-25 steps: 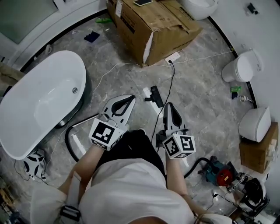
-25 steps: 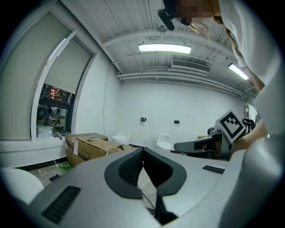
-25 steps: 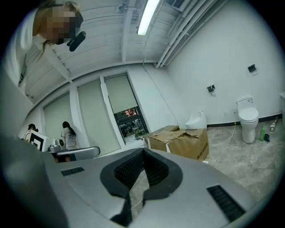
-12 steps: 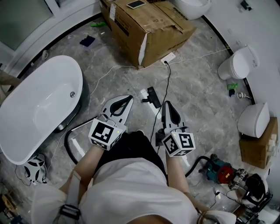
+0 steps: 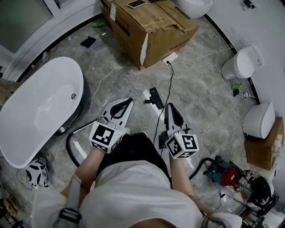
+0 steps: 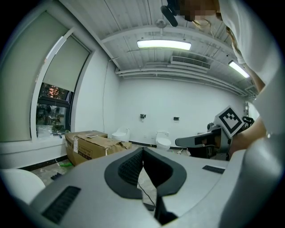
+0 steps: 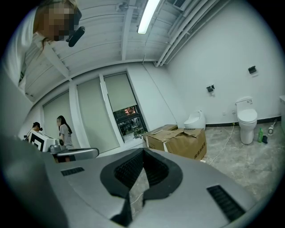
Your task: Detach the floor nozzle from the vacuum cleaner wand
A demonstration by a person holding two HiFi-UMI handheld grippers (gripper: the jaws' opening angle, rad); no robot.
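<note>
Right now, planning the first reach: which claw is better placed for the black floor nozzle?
Probably the right. The right claw lies nearer the floor nozzle than the left claw in the head view; both are shut and empty.

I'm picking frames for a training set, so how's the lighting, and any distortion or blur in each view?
Head view: even soft light, sharp, no hard shadows. Left gripper view: strong fisheye bend, dark corners, ceiling lamp blown out white. Right gripper view: same fisheye and dark corners, strip light glaring, a mosaic patch top left.
</note>
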